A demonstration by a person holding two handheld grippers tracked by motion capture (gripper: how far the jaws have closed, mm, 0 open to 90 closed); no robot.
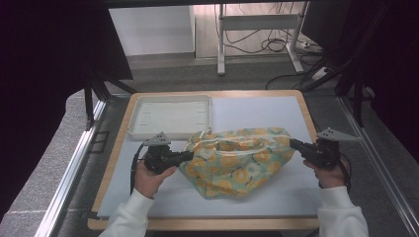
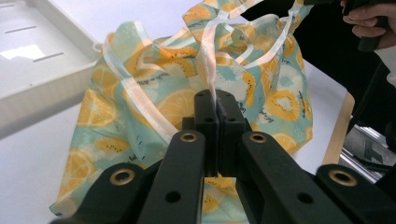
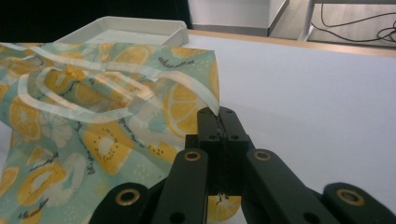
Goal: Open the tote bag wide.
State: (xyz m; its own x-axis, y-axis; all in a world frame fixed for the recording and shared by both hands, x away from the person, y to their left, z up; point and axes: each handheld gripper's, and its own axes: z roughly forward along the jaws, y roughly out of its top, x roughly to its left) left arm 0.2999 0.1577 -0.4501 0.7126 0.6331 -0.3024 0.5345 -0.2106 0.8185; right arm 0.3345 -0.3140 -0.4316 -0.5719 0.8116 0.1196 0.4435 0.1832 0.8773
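1. The left gripper (image 1: 190, 156) is closed tight on the left end of the bag (image 1: 237, 160). In the left gripper view its jaws pinch a pale strap (image 2: 208, 65) and the cloth edge.
2. The right gripper (image 1: 292, 143) is closed tight on the right end of the bag. In the right gripper view the cloth corner (image 3: 212, 100) goes in between its jaws.
3. The bag has lemons and kiwis printed on it. It lies in the middle of the table (image 1: 163, 202), a bit toward the right edge, pulled between the two grippers.
4. A white tray (image 1: 170, 116) sits at the far left corner of the table, just behind the bag's left end.
5. The step looks like holding the bag by both ends to spread it flat or lift it.
6. Next, both hands should probably move together and keep the cloth pulled, so it does not slip out or bunch up.
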